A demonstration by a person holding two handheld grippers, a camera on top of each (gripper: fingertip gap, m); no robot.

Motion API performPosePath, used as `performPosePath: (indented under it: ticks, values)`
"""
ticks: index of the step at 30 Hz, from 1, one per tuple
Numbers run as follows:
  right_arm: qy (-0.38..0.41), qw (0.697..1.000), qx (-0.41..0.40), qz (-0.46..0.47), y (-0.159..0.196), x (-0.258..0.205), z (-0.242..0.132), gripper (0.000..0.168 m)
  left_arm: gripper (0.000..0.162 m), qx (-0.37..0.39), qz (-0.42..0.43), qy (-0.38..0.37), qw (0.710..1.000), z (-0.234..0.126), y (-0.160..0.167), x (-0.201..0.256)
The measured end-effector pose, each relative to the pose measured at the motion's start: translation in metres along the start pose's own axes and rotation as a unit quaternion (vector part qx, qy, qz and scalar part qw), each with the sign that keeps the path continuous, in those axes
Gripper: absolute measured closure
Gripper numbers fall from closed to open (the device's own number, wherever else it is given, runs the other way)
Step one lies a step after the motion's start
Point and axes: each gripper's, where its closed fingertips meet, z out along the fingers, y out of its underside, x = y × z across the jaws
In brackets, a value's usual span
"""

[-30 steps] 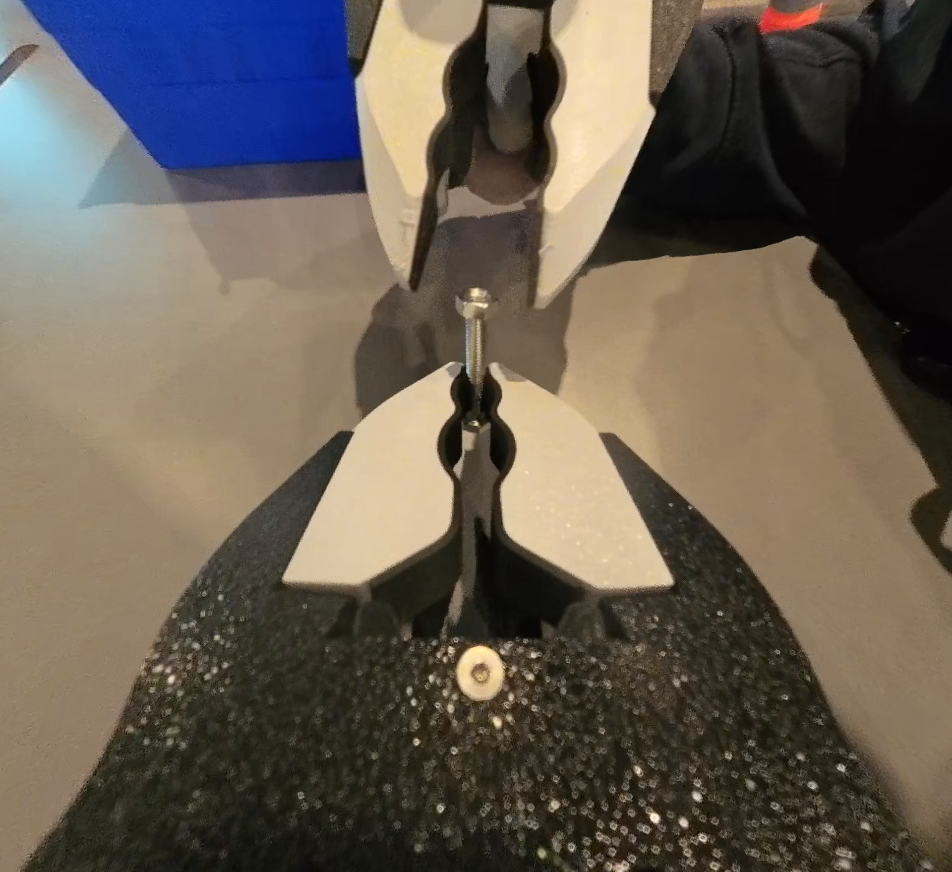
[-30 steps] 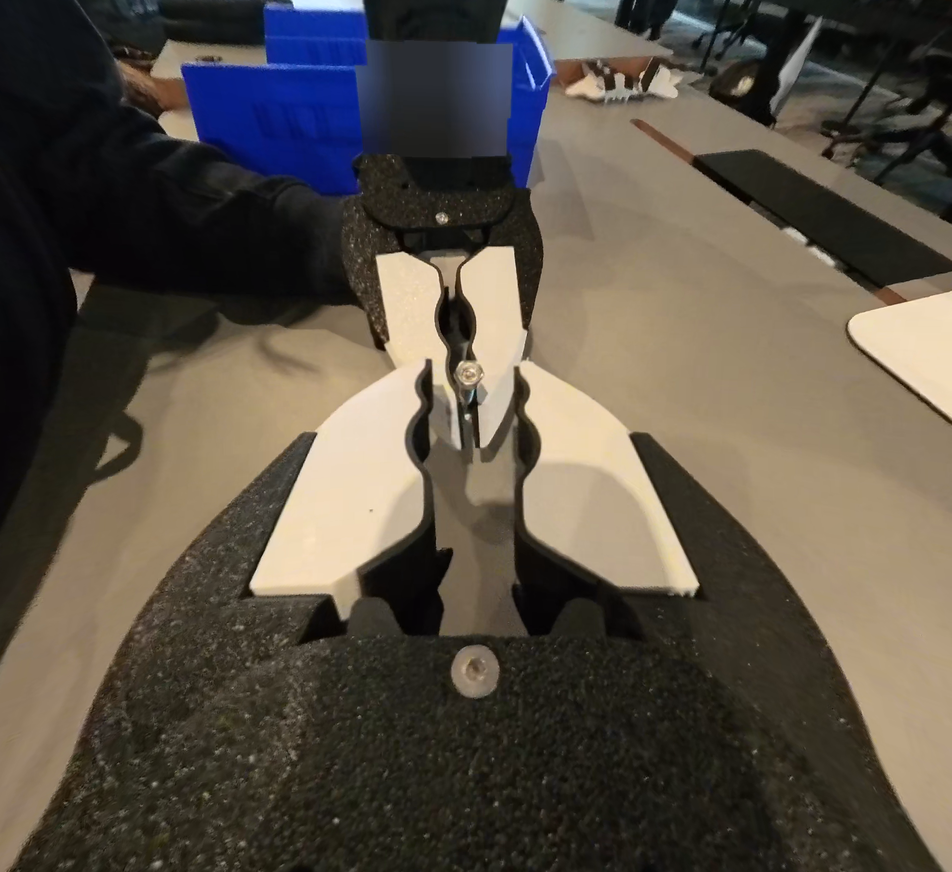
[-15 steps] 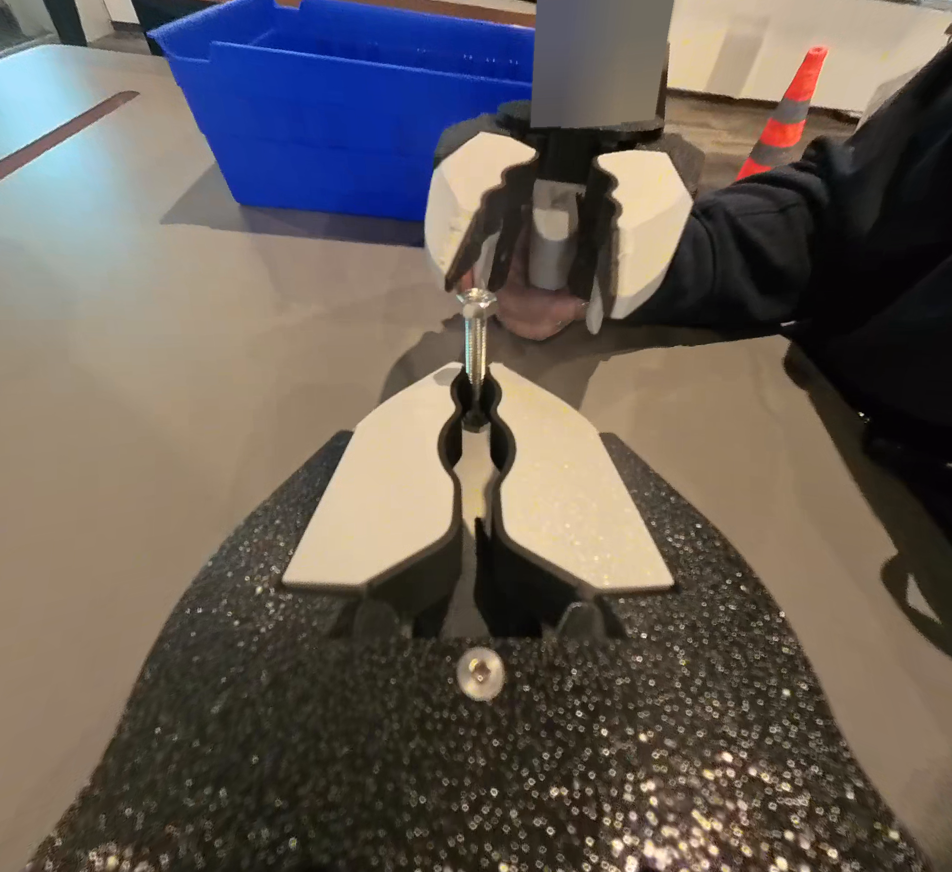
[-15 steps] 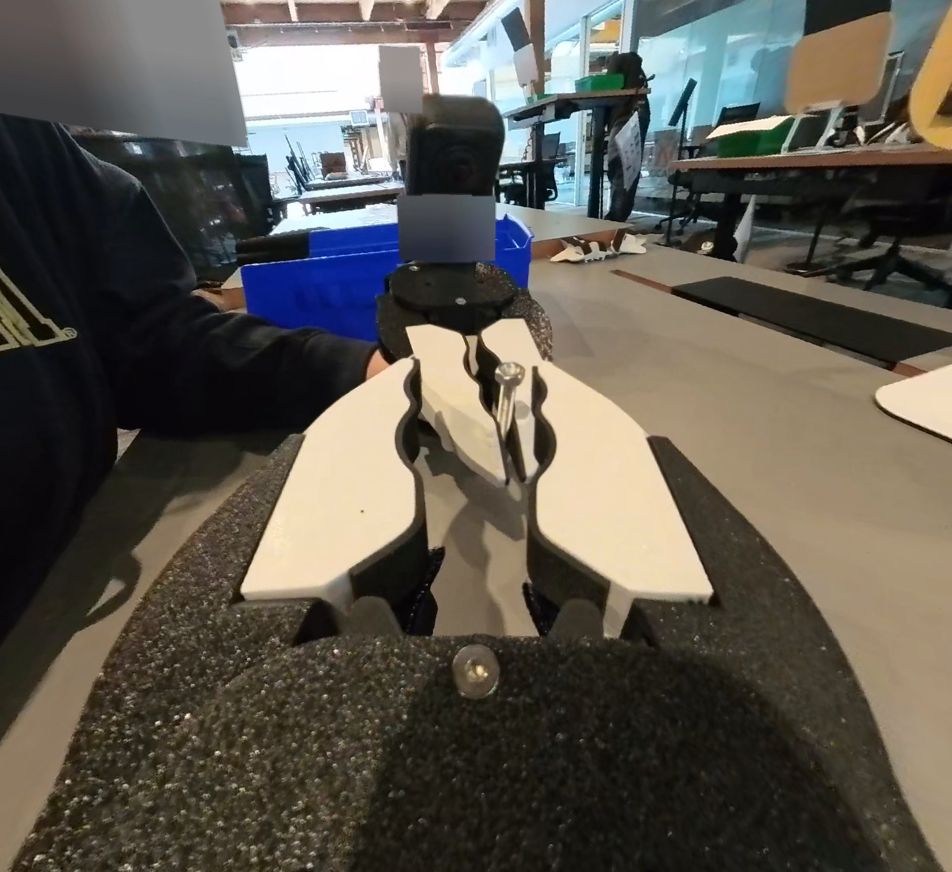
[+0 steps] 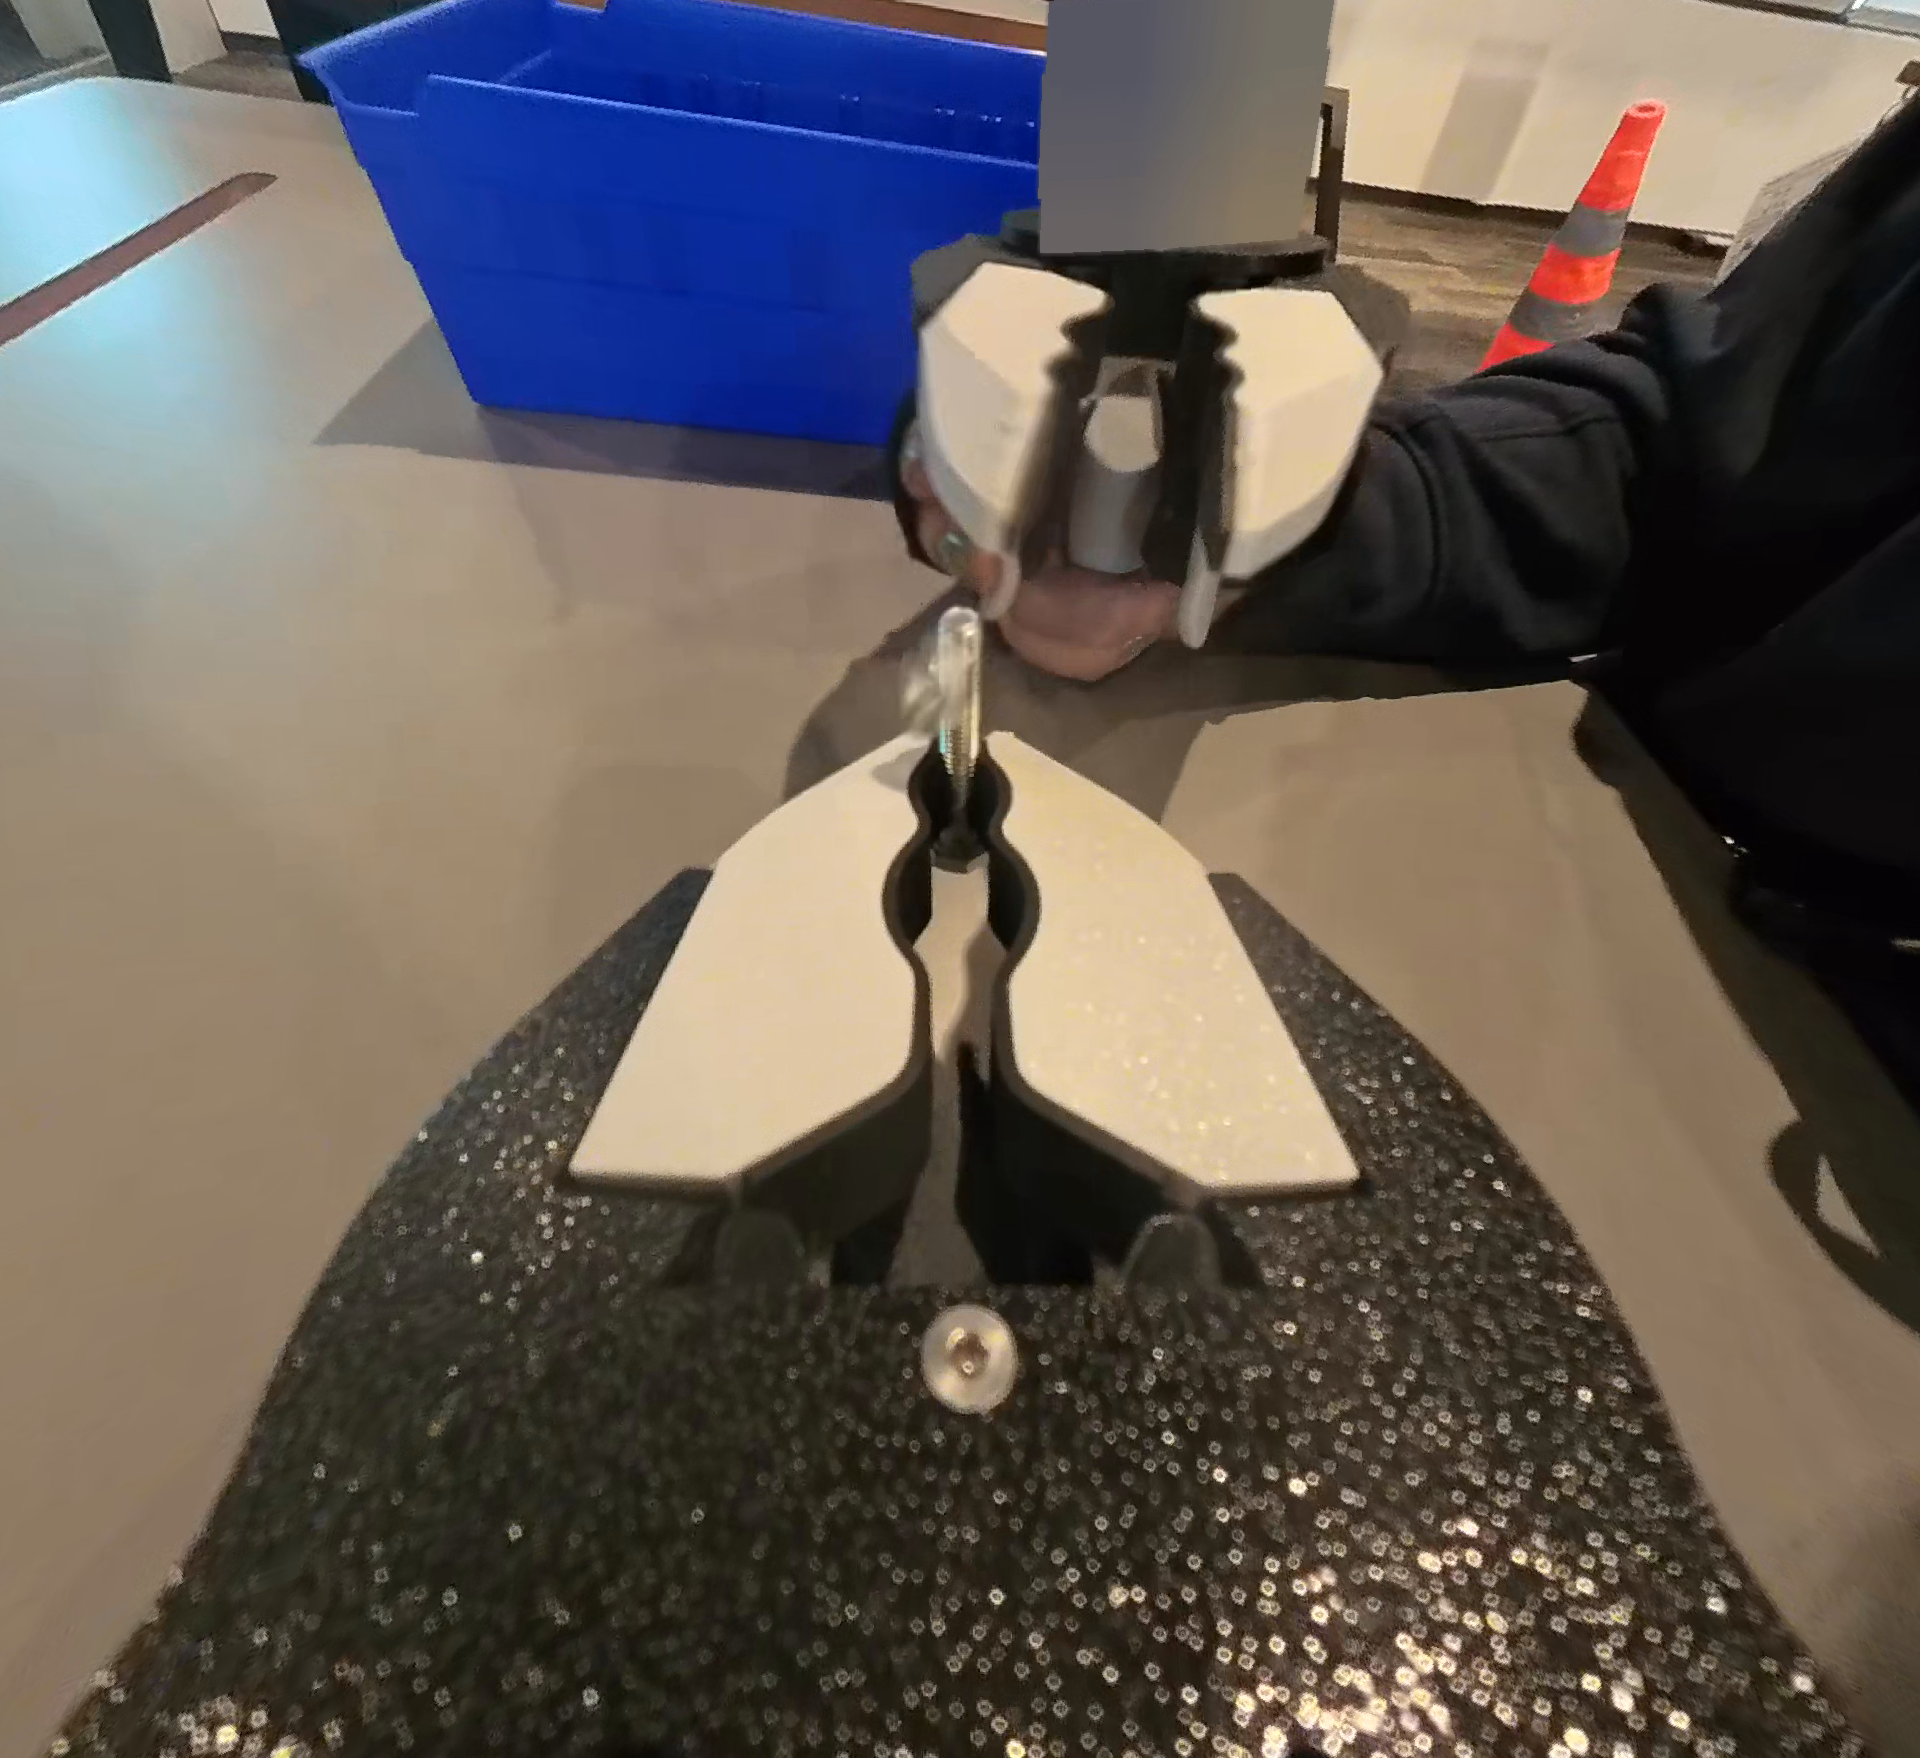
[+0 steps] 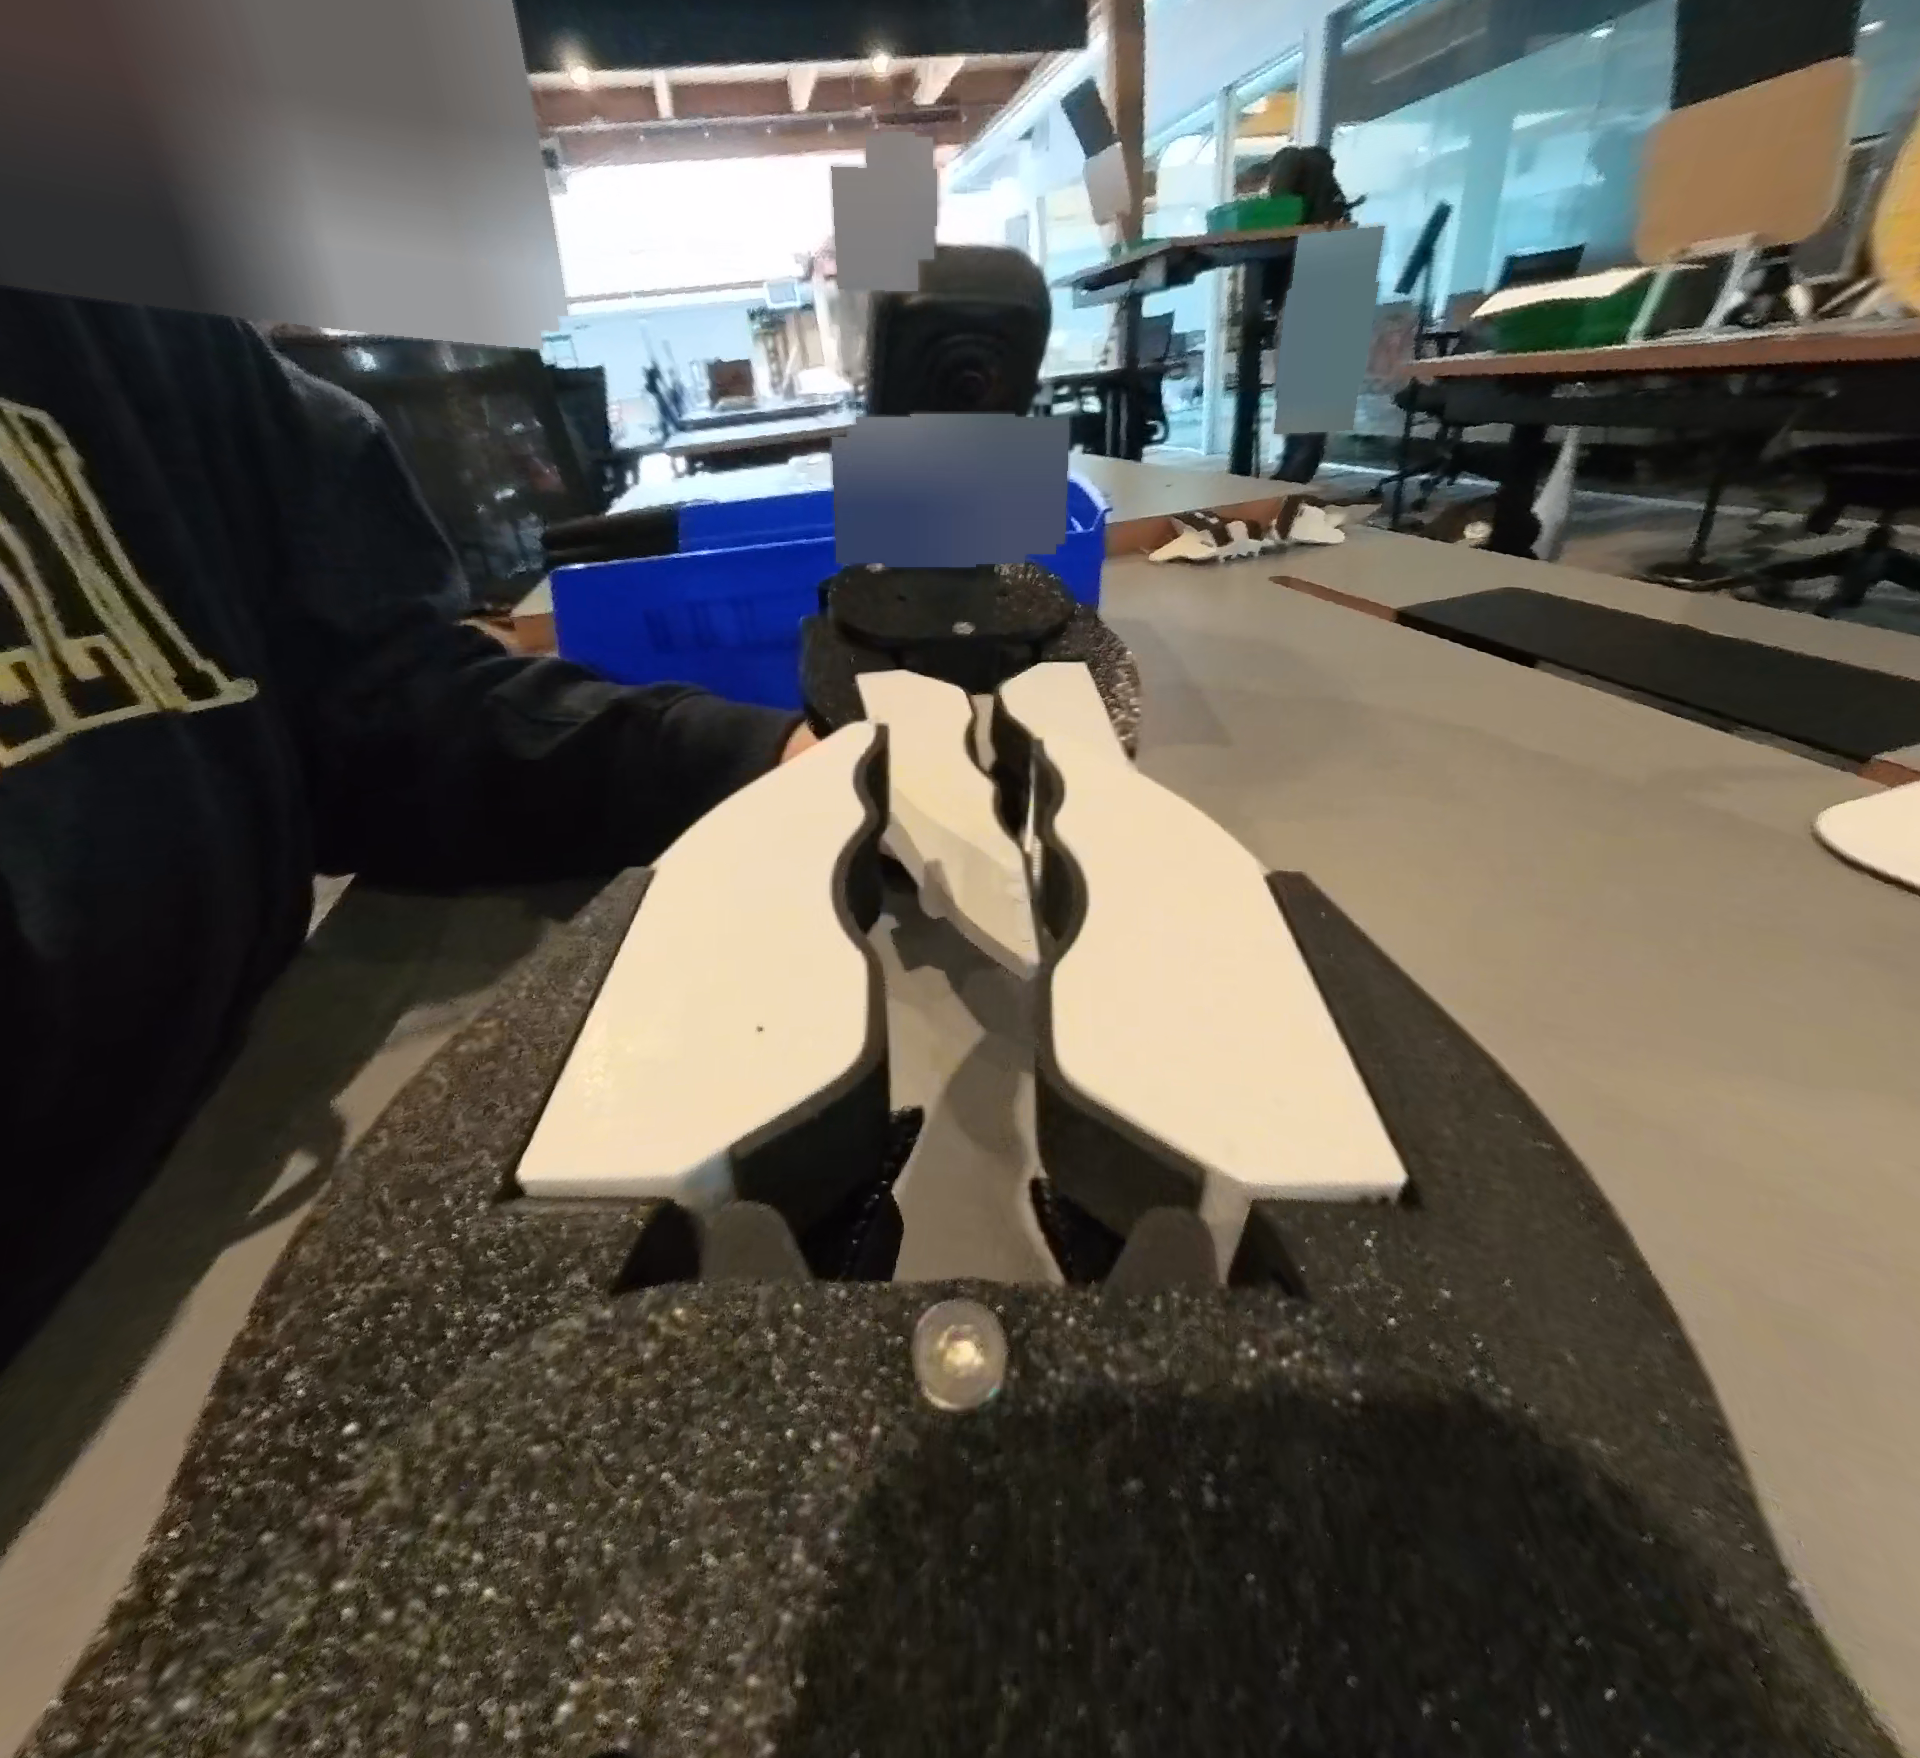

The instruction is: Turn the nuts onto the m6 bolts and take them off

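Change: right hand-held gripper has drawn back from the bolt and sits beyond it, slightly right.
Left hand-held gripper: narrow, clamping the bolt's lower end.
Right hand-held gripper: parted, empty.
Bolt: upright, blurred, above the bench.
Nut: cannot tell.

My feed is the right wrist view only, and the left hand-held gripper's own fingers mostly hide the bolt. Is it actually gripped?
Observer: Yes. The left wrist view shows the left hand-held gripper shut on the bolt, with its near end seated in the front notch.
Operator: Which way does it stick out?
Observer: Forward past the fingertips, toward the right hand-held gripper.
Operator: Is it centred in my gap?
Observer: No. Its blurred far end sits beside one fingertip, off-centre. I cannot tell whether they touch.
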Motion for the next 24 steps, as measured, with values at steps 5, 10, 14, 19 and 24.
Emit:
performPosePath:
  ticks: [5, 10, 14, 19, 24]
  values:
    - [0.033, 0.999, -0.012, -0.015, 0.004, 0.008, 0.003, 0.136, 0.157, -0.003, 0.003, 0.000, 1.000, 0.000, 0.001, 0.000]
    - [0.036, 0.999, -0.006, -0.014, 0.002, 0.009, 0.002, 0.138, 0.157, -0.002, 0.003, 0.000, 1.000, 0.000, 0.001, 0.000]
    - [0.065, 0.998, 0.006, -0.018, -0.005, 0.019, -0.006, 0.144, 0.157, -0.003, 0.003, 0.000, 1.000, 0.001, 0.001, 0.000]
    - [0.235, 0.969, -0.034, -0.061, -0.008, 0.068, -0.039, 0.147, 0.157, -0.008, 0.007, -0.002, 1.000, 0.002, 0.002, 0.001]
    - [0.389, 0.917, -0.032, -0.080, -0.018, 0.103, -0.077, 0.157, 0.157, -0.009, 0.007, -0.001, 1.000, 0.002, 0.003, 0.001]
